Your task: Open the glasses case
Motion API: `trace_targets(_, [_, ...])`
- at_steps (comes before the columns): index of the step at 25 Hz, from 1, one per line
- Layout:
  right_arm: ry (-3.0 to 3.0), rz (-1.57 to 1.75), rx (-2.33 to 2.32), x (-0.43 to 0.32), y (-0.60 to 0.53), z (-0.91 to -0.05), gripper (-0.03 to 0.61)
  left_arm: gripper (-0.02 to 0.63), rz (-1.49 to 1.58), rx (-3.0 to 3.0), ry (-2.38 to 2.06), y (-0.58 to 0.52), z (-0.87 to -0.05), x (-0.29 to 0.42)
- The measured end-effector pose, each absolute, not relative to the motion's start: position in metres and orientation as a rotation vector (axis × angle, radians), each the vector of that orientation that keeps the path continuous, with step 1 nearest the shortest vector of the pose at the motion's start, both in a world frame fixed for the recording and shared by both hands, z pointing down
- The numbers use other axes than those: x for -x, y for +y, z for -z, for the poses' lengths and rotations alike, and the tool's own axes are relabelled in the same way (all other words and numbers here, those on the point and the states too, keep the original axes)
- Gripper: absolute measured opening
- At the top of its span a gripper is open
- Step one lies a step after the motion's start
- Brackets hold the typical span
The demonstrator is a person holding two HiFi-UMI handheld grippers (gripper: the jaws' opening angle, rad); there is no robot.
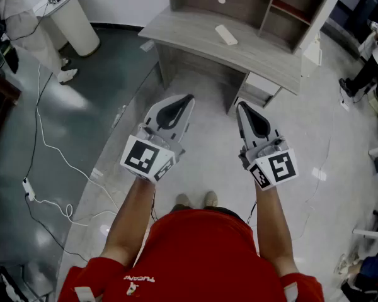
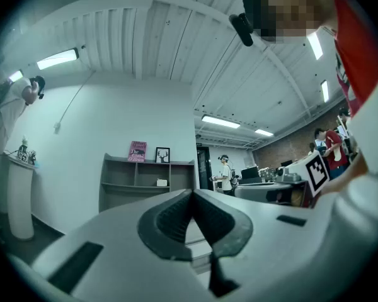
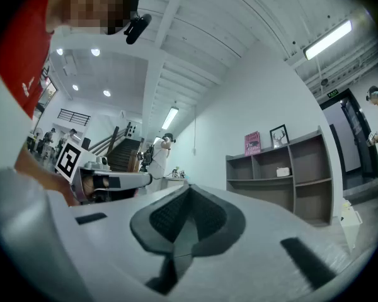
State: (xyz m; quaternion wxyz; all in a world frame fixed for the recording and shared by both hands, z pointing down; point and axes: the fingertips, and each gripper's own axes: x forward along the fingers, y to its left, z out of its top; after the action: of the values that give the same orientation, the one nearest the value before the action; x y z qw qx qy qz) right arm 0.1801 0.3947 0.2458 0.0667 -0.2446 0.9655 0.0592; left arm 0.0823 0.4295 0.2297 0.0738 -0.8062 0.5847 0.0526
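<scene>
A white oblong case (image 1: 226,34), which looks like the glasses case, lies on the grey desk (image 1: 264,58) ahead of me. My left gripper (image 1: 189,97) and right gripper (image 1: 240,105) are held side by side in the air well short of the desk, pointing toward it. Both are shut with nothing between the pads. In the left gripper view the left gripper (image 2: 191,194) has its jaws pressed together. The right gripper (image 3: 188,189) shows the same in its own view. The case is hidden in both gripper views.
A grey shelf unit (image 1: 283,17) stands on the desk with a small white box (image 2: 162,182), a pink book (image 2: 137,150) and a framed picture (image 2: 162,155). White cables (image 1: 50,150) run over the floor at left. Other people stand around the room.
</scene>
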Motion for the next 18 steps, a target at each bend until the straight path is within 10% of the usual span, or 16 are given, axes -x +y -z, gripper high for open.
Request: trace_targets(18, [2.883, -0.181, 0.770, -0.128, 0.398, -0.246, 0.005, 0.009, -0.205, 2.422, 1.777, 0.439, -0.248, -0.009])
